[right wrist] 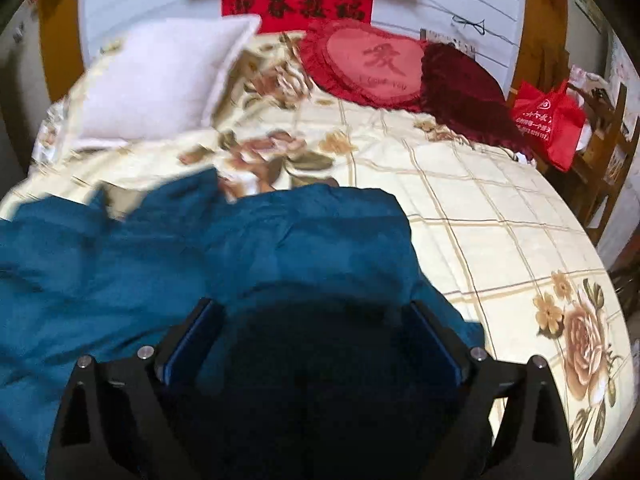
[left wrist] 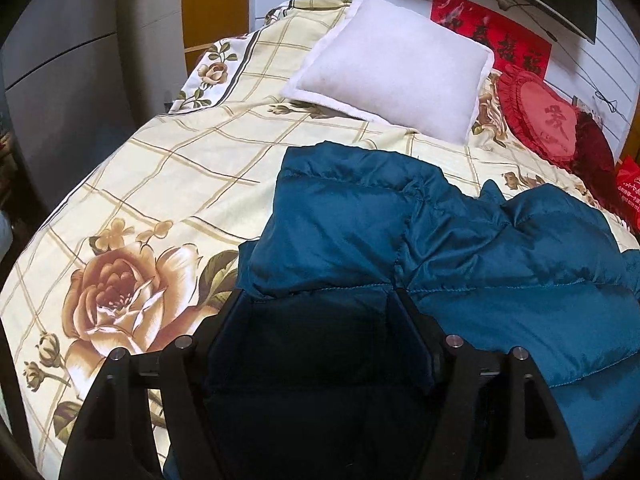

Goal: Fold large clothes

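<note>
A teal quilted puffer jacket [left wrist: 460, 240] lies on a bed with a cream floral checked cover [left wrist: 168, 168]. My left gripper [left wrist: 320, 296] stands over the jacket's left edge, its jaws apart, with jacket fabric lying between the fingers. In the right wrist view the same jacket [right wrist: 160, 248] covers the lower left of the bed [right wrist: 480, 220]. My right gripper [right wrist: 316, 308] is over the jacket's right edge, its jaws wide apart, with fabric bunched between them. The view is blurred.
A white pillow [left wrist: 396, 64] lies at the head of the bed. A red heart cushion [right wrist: 372, 64] and a dark red cushion [right wrist: 464, 92] lie beside it. A red bag [right wrist: 548, 120] hangs by a wooden chair at the right.
</note>
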Action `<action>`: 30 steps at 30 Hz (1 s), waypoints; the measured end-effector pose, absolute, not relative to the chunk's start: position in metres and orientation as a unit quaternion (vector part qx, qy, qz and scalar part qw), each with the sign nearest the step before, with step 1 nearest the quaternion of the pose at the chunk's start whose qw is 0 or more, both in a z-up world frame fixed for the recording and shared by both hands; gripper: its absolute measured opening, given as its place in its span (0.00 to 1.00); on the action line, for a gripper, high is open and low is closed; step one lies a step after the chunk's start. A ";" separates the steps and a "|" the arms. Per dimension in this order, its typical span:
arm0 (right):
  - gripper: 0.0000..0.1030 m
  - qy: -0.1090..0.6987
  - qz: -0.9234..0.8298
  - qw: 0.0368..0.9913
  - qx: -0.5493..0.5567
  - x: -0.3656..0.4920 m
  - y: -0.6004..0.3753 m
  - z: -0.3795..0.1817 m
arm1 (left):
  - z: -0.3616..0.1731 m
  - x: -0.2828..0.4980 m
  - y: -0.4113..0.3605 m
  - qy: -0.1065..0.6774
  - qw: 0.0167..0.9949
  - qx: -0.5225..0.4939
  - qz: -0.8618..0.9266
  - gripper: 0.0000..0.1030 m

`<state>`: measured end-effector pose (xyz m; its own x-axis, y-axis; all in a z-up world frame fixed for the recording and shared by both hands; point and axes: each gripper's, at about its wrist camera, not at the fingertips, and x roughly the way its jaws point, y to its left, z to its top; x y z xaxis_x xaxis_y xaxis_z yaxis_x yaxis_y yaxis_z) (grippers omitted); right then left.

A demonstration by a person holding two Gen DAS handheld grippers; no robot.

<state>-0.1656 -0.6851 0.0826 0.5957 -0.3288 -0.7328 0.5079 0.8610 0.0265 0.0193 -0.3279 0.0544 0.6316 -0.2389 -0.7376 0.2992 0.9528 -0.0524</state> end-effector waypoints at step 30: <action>0.97 0.394 -0.191 0.894 0.095 -0.285 -0.639 0.096 | 0.091 -0.058 -0.246 0.414 0.883 -0.010 -0.222 0.76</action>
